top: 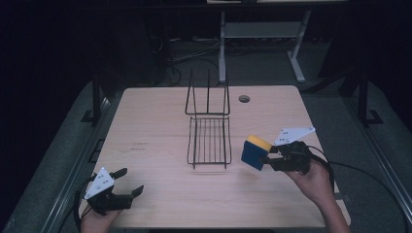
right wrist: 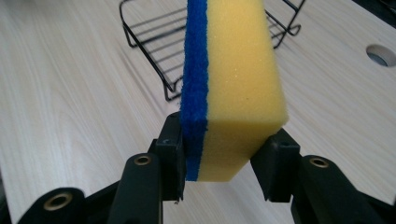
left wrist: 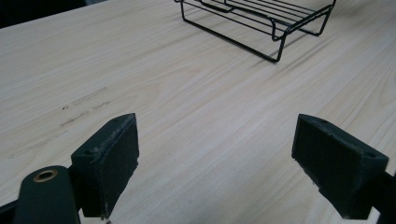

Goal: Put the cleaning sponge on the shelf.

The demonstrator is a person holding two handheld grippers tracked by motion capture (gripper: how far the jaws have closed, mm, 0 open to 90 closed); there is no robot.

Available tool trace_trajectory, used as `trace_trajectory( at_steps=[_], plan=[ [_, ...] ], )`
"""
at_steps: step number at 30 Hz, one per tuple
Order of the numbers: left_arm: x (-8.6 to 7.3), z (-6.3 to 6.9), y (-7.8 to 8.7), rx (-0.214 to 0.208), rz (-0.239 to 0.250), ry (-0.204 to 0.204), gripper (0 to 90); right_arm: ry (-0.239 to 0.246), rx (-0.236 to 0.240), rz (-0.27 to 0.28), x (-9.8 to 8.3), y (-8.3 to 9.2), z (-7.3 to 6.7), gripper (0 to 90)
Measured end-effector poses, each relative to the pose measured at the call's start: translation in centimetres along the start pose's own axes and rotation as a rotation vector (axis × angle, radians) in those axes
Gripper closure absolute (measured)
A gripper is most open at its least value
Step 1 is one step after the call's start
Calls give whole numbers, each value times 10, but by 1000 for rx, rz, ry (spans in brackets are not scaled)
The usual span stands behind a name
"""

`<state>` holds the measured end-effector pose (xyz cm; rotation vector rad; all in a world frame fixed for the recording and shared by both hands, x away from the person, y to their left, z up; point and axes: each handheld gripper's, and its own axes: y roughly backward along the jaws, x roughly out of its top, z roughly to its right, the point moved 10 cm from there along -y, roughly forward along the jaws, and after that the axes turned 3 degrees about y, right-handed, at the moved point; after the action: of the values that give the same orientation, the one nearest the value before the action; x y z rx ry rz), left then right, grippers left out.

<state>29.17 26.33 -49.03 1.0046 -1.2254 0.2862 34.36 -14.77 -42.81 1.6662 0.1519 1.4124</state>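
Note:
A yellow sponge with a blue scouring face (top: 255,151) (right wrist: 231,79) hangs above the table, just right of a black wire rack (top: 209,131) (right wrist: 159,42) (left wrist: 261,21). My right gripper (top: 272,156) (right wrist: 224,158) is shut on the sponge's lower end, blue face against one jaw. The rack has a flat grid base and an upright wire back. My left gripper (top: 130,182) (left wrist: 217,158) is low over the table's near left corner, open, with bare wood between its pads.
The light wooden table (top: 145,126) has a round cable hole (top: 244,99) at the back right. Faint dark marks (top: 138,146) lie left of the rack. A white desk frame (top: 262,34) stands on the floor behind the table.

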Motion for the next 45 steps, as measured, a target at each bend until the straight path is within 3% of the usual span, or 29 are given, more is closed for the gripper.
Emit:
trace_trajectory(
  at_steps=[19,45],
  plan=[
    [1,0,1,-3,5,-1,143,70,79,5,56,-37,-13,578],
    [1,0,1,-5,5,3,143,83,118,-13,77,-89,-11,573]
  ],
)
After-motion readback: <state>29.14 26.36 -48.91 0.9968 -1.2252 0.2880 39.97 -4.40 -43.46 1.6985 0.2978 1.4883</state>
